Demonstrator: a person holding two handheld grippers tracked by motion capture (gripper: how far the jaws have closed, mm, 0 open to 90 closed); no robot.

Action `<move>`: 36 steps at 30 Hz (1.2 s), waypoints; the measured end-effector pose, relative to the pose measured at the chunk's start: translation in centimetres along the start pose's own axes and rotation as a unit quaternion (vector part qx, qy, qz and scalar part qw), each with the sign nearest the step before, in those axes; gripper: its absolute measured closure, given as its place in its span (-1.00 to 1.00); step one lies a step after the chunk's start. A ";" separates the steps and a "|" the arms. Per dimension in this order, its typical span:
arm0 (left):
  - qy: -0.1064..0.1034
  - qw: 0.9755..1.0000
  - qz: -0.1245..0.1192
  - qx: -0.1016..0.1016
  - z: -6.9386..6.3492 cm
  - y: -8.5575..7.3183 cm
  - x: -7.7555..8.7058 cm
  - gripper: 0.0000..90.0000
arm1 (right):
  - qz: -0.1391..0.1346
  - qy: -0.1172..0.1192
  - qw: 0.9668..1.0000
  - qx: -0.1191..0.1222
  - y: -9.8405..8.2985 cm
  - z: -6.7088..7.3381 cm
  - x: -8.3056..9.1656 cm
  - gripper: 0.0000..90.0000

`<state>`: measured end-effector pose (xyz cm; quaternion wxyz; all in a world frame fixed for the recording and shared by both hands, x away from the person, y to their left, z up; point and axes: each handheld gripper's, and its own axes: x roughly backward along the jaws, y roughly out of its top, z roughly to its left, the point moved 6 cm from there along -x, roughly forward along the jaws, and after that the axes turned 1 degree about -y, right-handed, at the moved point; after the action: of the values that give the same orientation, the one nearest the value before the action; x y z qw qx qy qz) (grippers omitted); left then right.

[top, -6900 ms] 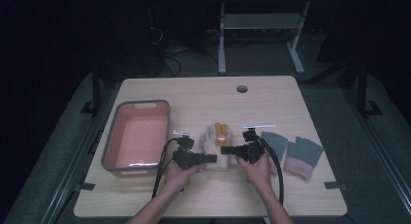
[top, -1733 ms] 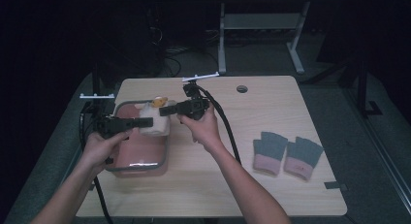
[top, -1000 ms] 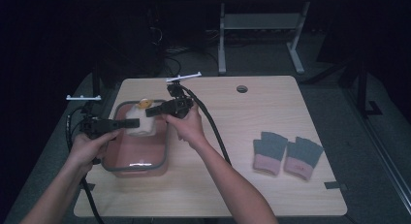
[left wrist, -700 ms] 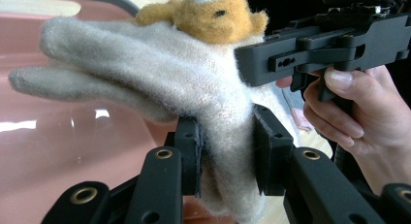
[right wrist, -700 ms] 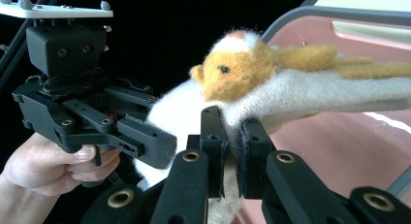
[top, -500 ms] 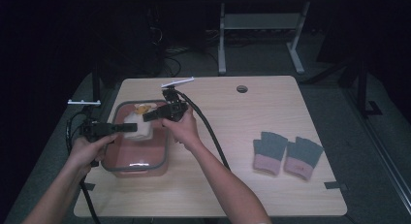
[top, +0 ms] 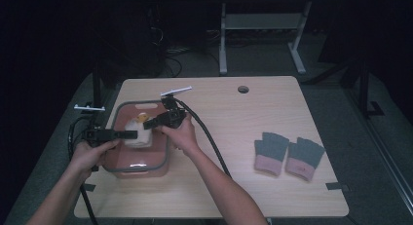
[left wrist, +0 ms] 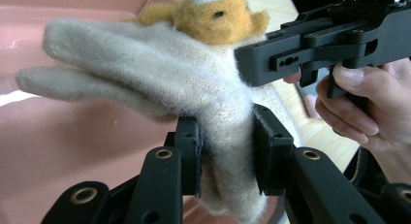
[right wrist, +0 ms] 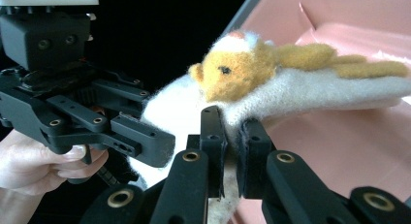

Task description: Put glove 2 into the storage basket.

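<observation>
A pale wooden table carries a pink tub with a grey rim at its left side. Well apart, near the right edge, a pair of grey fingerless gloves with pink cuffs lies flat. Over the tub hangs a cream woolly glove with an orange animal face, its fingers stretched level above the pink floor. The left gripper pinches the cream glove's cuff from the left, jaws clamped tight on the wool. The right gripper clamps the same glove from the right, just below the orange face.
</observation>
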<state>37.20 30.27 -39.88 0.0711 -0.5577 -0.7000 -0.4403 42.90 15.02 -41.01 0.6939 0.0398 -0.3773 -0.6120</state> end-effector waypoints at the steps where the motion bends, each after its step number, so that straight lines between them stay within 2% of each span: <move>1: 0.001 1.000 0.001 -0.001 0.2 -0.1 -0.2 0.51 | 0.001 0.002 1.000 -0.002 -0.1 -0.1 -0.1 0.85; 9: 0.013 1.000 0.019 0.002 0.7 -0.8 -1.0 0.51 | 0.014 0.002 1.000 -0.020 -1.0 -1.3 -0.9 0.85; 21: 0.035 0.998 0.043 0.011 1.5 -2.0 -2.3 0.51 | 0.041 -0.040 0.998 -0.013 -2.1 -2.0 -1.4 0.80; 26: 0.053 0.997 0.045 0.016 1.8 -2.2 -2.3 0.51 | 0.051 -0.061 0.997 -0.005 -2.2 -1.9 -1.1 0.75; 33: 0.067 0.996 0.051 0.021 2.2 -2.7 -2.5 0.51 | 0.063 -0.077 0.995 0.002 -2.5 -1.8 -0.4 0.68; 36: 0.072 0.995 0.059 0.021 2.4 -2.9 -2.6 0.50 | 0.060 -0.072 0.996 0.002 -2.5 -1.7 0.0 0.67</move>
<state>36.68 30.04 -44.41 0.1586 -0.5634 -0.6680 -0.4595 41.85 13.69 -43.49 0.7007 -0.0255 -0.4289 -0.5695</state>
